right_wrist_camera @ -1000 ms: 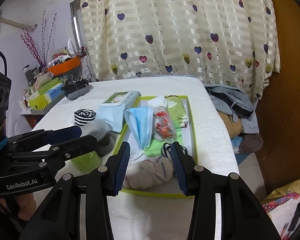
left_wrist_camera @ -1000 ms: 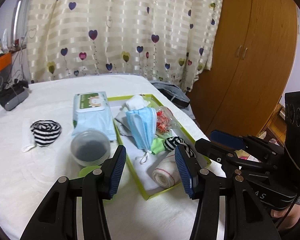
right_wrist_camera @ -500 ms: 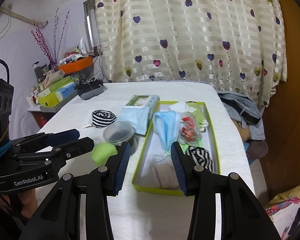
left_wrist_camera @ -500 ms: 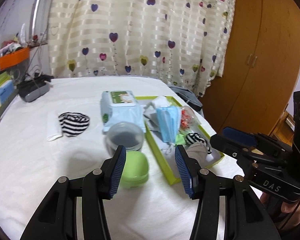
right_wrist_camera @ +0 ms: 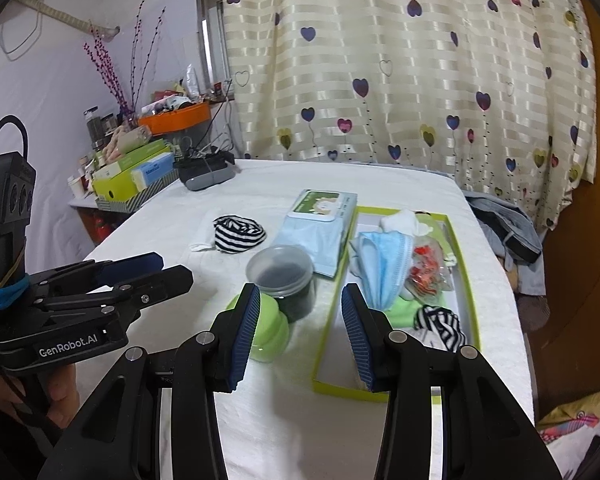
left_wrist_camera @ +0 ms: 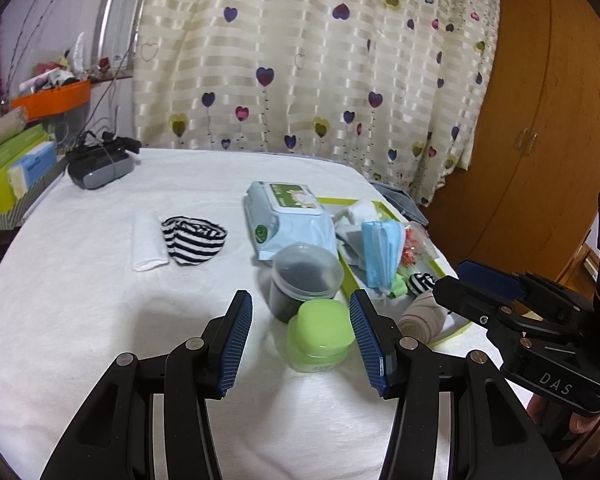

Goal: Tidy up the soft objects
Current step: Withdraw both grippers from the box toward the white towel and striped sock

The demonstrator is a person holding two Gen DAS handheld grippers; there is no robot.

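**Both grippers swing left, away from the tray**

Our left gripper [left_wrist_camera: 301, 338] and right gripper [right_wrist_camera: 295, 334], jaws spread and empty, have swept from the green tray [right_wrist_camera: 470, 280] toward open table. The striped sock [left_wrist_camera: 194, 240] and white cloth [left_wrist_camera: 148, 242] still lie loose left of the wipes pack [left_wrist_camera: 292, 220]; we judge they come next.

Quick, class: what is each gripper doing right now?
Left gripper: open, holding nothing.
Right gripper: open, holding nothing.
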